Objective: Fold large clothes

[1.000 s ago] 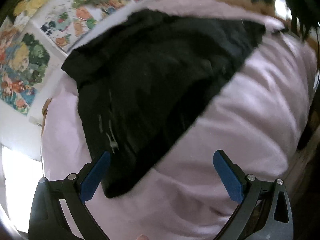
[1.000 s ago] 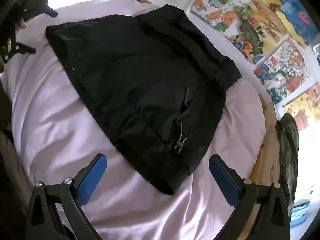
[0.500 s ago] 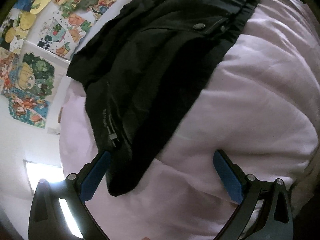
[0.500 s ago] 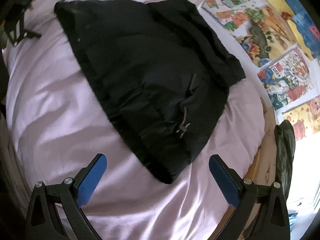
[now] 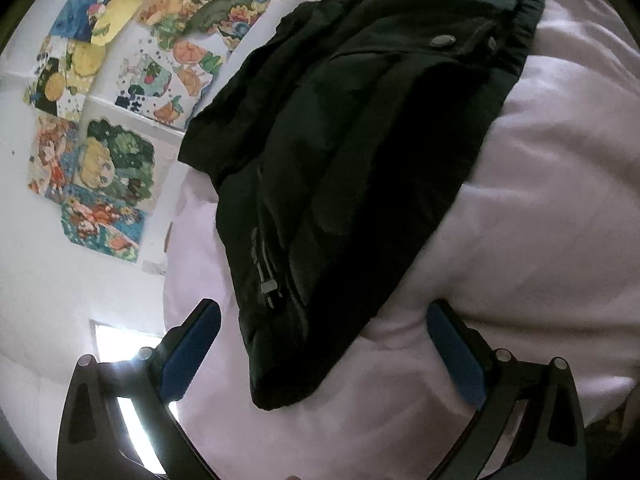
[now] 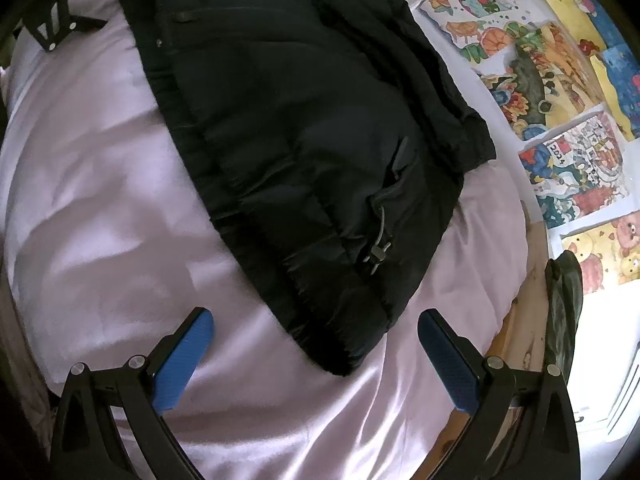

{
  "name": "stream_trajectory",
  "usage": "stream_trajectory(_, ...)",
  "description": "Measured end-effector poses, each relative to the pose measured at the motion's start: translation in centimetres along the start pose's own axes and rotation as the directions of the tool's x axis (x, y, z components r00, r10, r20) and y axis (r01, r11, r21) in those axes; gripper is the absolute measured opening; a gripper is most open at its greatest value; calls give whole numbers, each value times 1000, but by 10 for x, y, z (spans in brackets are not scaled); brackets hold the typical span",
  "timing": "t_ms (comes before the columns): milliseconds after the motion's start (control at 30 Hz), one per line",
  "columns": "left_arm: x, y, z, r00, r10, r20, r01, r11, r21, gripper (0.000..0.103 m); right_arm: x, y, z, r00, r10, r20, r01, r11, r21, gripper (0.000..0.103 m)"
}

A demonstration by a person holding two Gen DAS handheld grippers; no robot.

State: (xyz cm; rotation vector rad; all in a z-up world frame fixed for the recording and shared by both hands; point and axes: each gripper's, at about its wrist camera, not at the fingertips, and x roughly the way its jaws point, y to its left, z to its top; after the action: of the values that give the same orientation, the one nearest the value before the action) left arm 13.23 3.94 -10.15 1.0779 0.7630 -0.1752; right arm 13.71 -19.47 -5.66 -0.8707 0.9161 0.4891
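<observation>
Where it lies spread on the pale pink sheet (image 6: 120,216), the black padded jacket (image 6: 304,152) sits just ahead of both grippers, its nearest corner reaching down between the blue pads of each. Its shell is smooth and faintly glossy, quilted into soft puffy panels, with a thicker ribbed band along one long edge. A drawcord with a small toggle (image 6: 378,252) hangs near the hem ahead of the right gripper (image 6: 316,344); in the left wrist view a pale zip pull (image 5: 269,287) and a round metal snap (image 5: 441,42) show on the fabric. The sheet has a satin sheen and shallow wrinkles.

The left gripper (image 5: 323,340) has its fingers spread wide, holding nothing, with the jacket's rounded corner lying just forward of the gap. The right gripper is likewise spread wide and empty, above the sheet with the hem corner just ahead of it.

Beyond the jacket, bright cartoon posters (image 6: 560,92) cover a white wall, and a dark green cloth (image 6: 564,312) hangs at the wooden bed edge (image 6: 520,320) to the right gripper's right.

Compared with half a second ago, the jacket looms larger and lower in both views, and its corner now sits more centred between the left gripper's pads
</observation>
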Motion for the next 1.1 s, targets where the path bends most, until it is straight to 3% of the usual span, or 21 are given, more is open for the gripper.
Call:
stream_trajectory(167,5,2,0,1000,-6,-6,6,1000,-5,102,2,-4,3,1000,-3,-7,3,1000,10,103)
stream_trajectory(500,-4,8,1,989,-146,-6,146,987,-66,102,-4,0,0,997,30,69,-32,999,28,103)
stream_trajectory(667,-9,7,-3,983,-182,5,182,980,-75,102,-3,1,-2,994,30,101,-35,998,45,103)
stream_trajectory(800,-5,1,-1,996,-90,6,91,995,-40,102,-2,10,4,992,-14,123,11,1000,21,103)
stream_trajectory(967,0,13,0,1000,-1,10,2,996,-84,102,16,25,15,971,-213,112,219,975,-41,103)
stream_trajectory(1100,2,21,2,994,111,9,-109,989,-103,102,28,32,20,949,-296,105,304,950,-75,103)
